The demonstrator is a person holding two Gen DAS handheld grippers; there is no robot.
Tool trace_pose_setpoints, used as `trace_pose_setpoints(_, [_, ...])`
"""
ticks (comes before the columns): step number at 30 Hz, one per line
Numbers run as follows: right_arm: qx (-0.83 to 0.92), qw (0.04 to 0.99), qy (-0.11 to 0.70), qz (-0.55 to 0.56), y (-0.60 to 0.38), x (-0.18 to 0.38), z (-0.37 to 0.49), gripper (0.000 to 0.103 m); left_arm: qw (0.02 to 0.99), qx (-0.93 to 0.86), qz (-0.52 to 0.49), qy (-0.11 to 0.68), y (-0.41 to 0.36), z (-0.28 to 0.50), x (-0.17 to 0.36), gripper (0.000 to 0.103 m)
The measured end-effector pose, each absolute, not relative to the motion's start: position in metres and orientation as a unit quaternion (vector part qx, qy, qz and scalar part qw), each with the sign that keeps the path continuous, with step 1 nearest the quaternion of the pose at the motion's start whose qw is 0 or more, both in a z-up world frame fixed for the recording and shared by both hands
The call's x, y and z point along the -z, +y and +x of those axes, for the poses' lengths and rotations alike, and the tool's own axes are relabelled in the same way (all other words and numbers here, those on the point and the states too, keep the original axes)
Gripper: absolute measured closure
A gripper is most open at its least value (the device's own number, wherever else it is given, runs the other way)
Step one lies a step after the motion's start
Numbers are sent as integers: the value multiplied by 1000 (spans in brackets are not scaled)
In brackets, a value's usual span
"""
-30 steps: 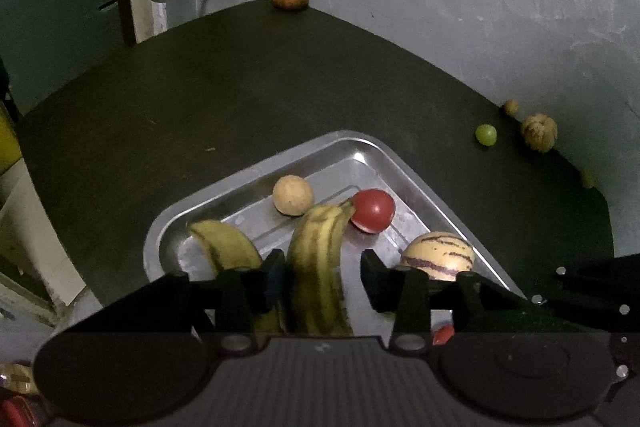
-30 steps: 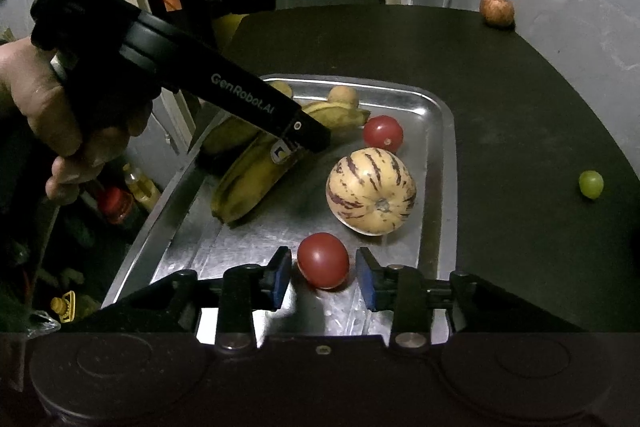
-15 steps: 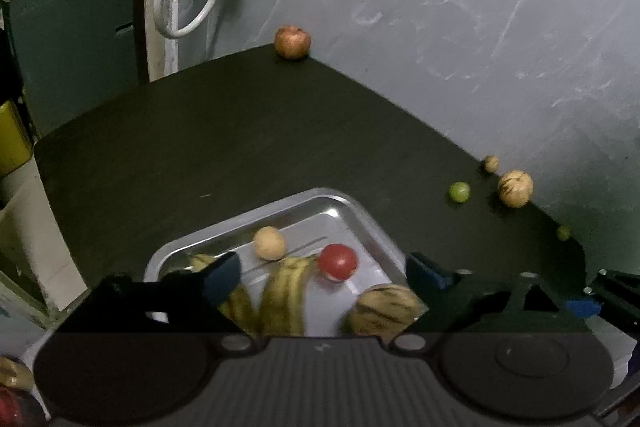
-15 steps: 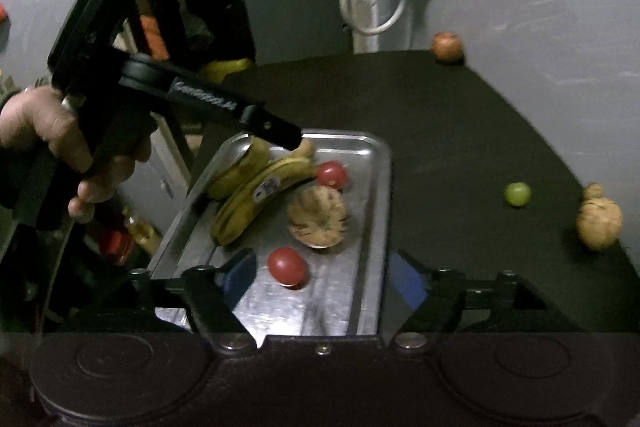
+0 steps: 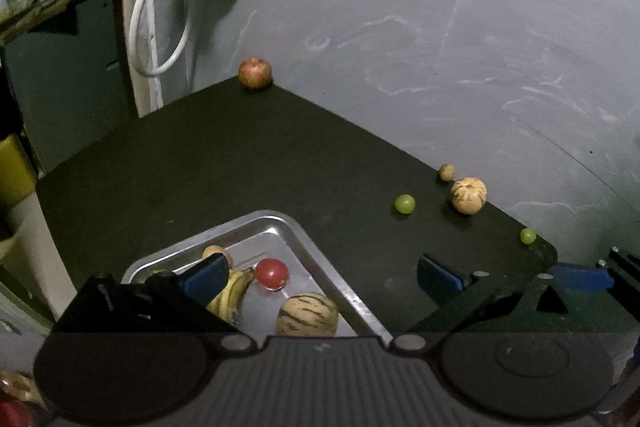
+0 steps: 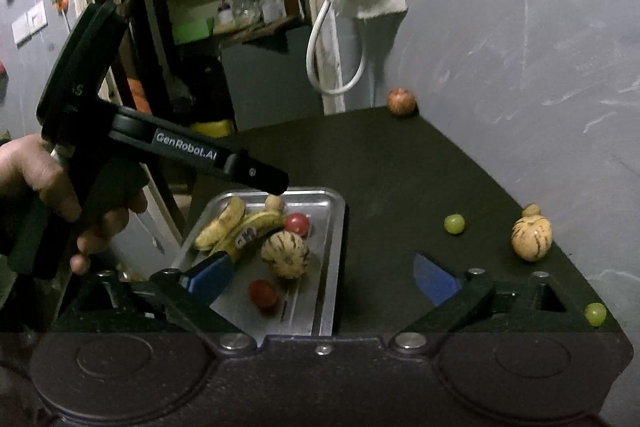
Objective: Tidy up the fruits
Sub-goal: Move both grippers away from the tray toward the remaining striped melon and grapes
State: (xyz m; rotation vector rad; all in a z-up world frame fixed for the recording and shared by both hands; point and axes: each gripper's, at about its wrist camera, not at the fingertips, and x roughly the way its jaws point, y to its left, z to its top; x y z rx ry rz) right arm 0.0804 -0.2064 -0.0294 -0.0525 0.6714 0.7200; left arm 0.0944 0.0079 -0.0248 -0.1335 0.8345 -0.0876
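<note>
Gathering the fruit into the metal tray (image 6: 338, 227) explains the layout: bananas (image 6: 236, 227), two red tomatoes (image 6: 263, 293), a striped melon (image 6: 285, 254) and a small tan fruit already lie inside it. Beyond the tray on the dark bench (image 5: 240, 163), a green grape (image 5: 405, 204), a second striped melon (image 5: 468, 195) and an apple (image 5: 255, 73) sit apart, likely next. Above the tray, the left hand-held gripper (image 5: 320, 275) and right hand-held gripper (image 6: 320, 277) both hang spread wide, empty.
</note>
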Motion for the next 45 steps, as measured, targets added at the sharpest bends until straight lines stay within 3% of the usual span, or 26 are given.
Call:
trace_pose_setpoints(11, [-290,907,306,-15,-229,15,66,5,917,80,-45,389,-11,97,9,1])
trace_pose_setpoints(26, [-159,918,361,-42,-212,14,20,5,890,184,-87,407,1,94,52,1])
trace_pose_setpoints(45, [-88,927,361,-48,-224,12,15,4,891,215,-78,392,-4,117,46,1])
